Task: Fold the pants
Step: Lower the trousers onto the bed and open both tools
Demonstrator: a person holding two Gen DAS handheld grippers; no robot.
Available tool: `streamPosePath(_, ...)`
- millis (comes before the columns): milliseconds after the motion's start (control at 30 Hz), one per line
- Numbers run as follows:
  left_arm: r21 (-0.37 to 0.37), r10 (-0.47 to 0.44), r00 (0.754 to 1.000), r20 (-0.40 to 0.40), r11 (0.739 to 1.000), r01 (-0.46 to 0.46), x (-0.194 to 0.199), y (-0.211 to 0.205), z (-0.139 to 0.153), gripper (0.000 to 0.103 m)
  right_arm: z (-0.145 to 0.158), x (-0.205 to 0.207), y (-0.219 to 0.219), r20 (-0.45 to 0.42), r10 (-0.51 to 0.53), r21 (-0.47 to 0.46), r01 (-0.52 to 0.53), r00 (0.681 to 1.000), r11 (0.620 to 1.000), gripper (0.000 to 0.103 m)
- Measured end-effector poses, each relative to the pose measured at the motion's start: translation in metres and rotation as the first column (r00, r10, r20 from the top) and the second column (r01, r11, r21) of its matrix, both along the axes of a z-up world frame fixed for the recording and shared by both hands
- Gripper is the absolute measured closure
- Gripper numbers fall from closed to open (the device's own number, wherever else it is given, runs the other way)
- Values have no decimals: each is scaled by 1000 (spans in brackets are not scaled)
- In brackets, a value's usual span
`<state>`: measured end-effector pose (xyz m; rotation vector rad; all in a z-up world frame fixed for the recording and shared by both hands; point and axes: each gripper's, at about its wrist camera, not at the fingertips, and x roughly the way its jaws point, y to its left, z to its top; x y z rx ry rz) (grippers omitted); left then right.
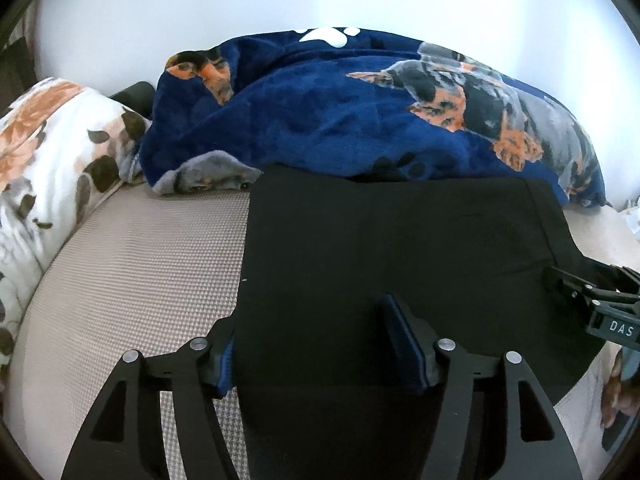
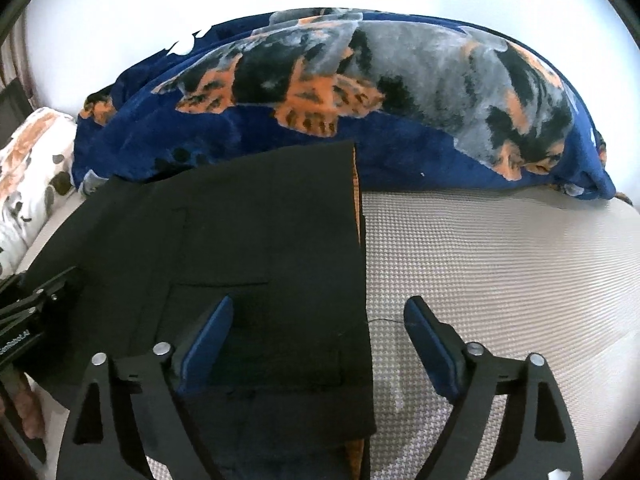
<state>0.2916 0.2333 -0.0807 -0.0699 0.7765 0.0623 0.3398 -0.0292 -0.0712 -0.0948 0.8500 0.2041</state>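
I see the pants [image 1: 380, 240] folded compact on the bed [image 2: 500, 260]; left tool [image 1: 324, 344] and right tool [image 2: 316, 344] released, straddling edges.

We are reading white letters "DAS" on the body of the right gripper [image 1: 560, 280] where it is showing at the right edge of the left wrist view. We are also making out small white lettering on the left gripper [image 2: 60, 280] in the right wrist view, partly cut off, seemingly ending "RobotAI".
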Motion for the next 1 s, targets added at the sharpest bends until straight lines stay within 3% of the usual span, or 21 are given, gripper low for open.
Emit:
streamPosePath(267,34,35,999,10,999,-36,-2,0,1,29,3,-7,10,58,-12,-90,18,998,996,12)
streamPosePath(1000,81,104,993,60,991,-109,-11,1,7,21,8,-14,11,116,-55,-137,70,992,988,10)
